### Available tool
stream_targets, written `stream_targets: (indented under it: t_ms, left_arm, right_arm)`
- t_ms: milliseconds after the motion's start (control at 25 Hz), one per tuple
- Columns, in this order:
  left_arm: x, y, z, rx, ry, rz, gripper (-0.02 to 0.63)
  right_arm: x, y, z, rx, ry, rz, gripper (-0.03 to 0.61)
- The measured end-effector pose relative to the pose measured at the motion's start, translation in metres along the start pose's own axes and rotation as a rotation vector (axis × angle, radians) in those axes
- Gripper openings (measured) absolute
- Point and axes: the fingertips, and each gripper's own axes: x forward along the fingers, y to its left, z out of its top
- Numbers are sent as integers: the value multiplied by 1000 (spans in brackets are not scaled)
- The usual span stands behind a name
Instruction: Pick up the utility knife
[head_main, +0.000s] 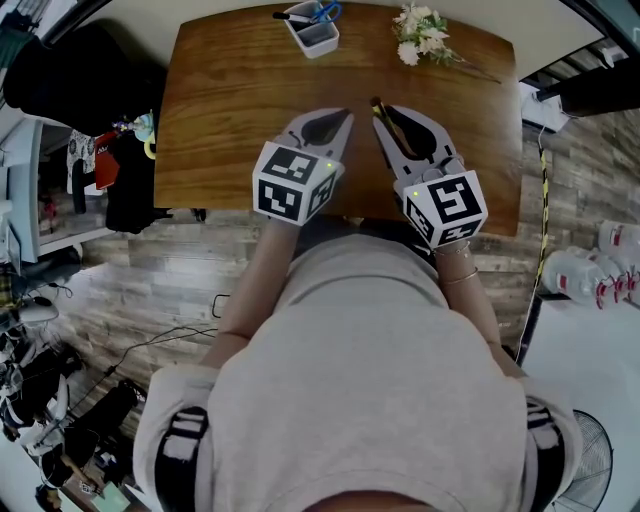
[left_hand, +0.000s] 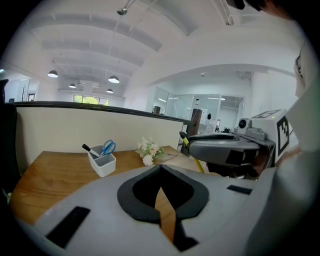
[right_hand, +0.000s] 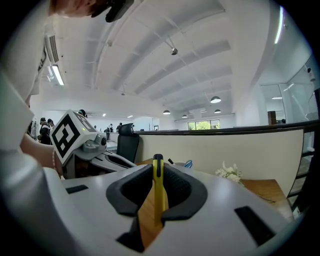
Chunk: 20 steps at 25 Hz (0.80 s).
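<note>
The yellow utility knife (right_hand: 158, 186) with a black tip stands clamped between the pads of my right gripper (right_hand: 158, 169) and pokes out past the fingertips. In the head view the right gripper (head_main: 379, 110) hovers over the near middle of the wooden table (head_main: 230, 110), the knife's (head_main: 377, 105) dark tip showing at its jaws. My left gripper (head_main: 345, 116) is just to its left, jaws shut with nothing between them (left_hand: 160, 167). From the left gripper view the knife (left_hand: 193, 153) slants down from the right gripper (left_hand: 220, 146).
A white holder (head_main: 313, 33) with blue scissors and a black marker stands at the table's far edge. A small white flower bunch (head_main: 421, 35) lies at the far right. A black chair (head_main: 60, 75) is left of the table, and bottles (head_main: 600, 275) stand at right.
</note>
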Motion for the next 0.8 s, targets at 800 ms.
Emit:
stream_targets:
  t_ms: [800]
  left_arm:
    - [-10,-11,-1,-15,-25,-37,14]
  right_arm:
    - [-3,9,-7,40,13,13,77]
